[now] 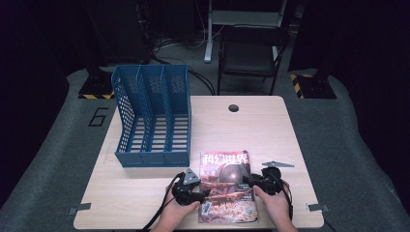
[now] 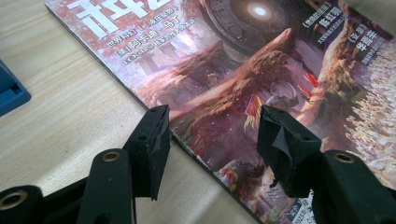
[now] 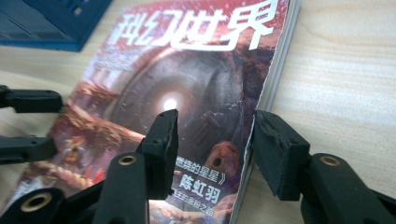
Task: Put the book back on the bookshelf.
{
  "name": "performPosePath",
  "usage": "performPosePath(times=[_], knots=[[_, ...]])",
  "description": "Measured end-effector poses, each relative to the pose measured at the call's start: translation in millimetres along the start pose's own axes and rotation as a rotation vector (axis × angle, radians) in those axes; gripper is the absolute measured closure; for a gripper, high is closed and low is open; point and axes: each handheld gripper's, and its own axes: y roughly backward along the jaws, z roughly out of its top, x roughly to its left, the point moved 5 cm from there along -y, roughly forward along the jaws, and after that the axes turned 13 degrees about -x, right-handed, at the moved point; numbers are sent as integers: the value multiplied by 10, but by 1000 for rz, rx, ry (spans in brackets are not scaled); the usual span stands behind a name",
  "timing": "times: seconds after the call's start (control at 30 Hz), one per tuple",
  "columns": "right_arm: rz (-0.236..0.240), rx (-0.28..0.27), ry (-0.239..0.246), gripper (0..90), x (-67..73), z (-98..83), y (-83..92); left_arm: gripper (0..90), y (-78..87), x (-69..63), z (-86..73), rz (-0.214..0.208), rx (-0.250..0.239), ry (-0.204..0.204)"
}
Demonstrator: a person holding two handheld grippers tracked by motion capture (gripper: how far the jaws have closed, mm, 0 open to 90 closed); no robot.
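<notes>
A science-fiction magazine (image 1: 227,188) with a reddish cover and white Chinese title lies flat near the table's front edge. My left gripper (image 1: 205,193) is at its left edge. In the left gripper view the jaws stand apart (image 2: 212,135), one over bare wood, the other over the magazine (image 2: 243,70), with the edge running between them. My right gripper (image 1: 247,181) is at the right edge. Its jaws (image 3: 212,140) straddle that edge of the magazine (image 3: 187,84), one above the cover, one beside the page block. The left gripper (image 3: 44,123) also shows far left there.
A blue three-slot file rack (image 1: 152,116) stands on the wooden table (image 1: 270,130) just behind and left of the magazine; its base corner (image 2: 9,91) is near my left gripper. A cable hole (image 1: 233,108) sits mid-back. A black chair (image 1: 251,53) stands beyond the table.
</notes>
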Motion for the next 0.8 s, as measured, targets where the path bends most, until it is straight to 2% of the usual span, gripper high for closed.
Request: performPosePath(times=[0.07,0.2,0.27,0.37,0.5,0.67,0.7,0.8], knots=[[18,-19,-6,533,11,26,27,441,-1,1,-5,6,-4,-5],[90,-74,-39,549,55,100,94,441,5,6,-8,2,-4,-10],[96,-77,-42,548,83,114,115,441,-3,-1,-12,6,-23,0],[99,-62,-40,544,103,104,125,442,7,0,-16,1,-17,0],[141,-61,-50,546,117,107,153,442,-1,-2,-15,4,-23,1],[119,-40,-60,539,92,79,110,442,-1,0,-16,4,-25,-1],[115,-42,-58,538,72,73,94,442,9,5,-18,-6,-17,-7],[116,-46,-79,538,-9,53,36,442,7,6,-24,1,-26,-9]])
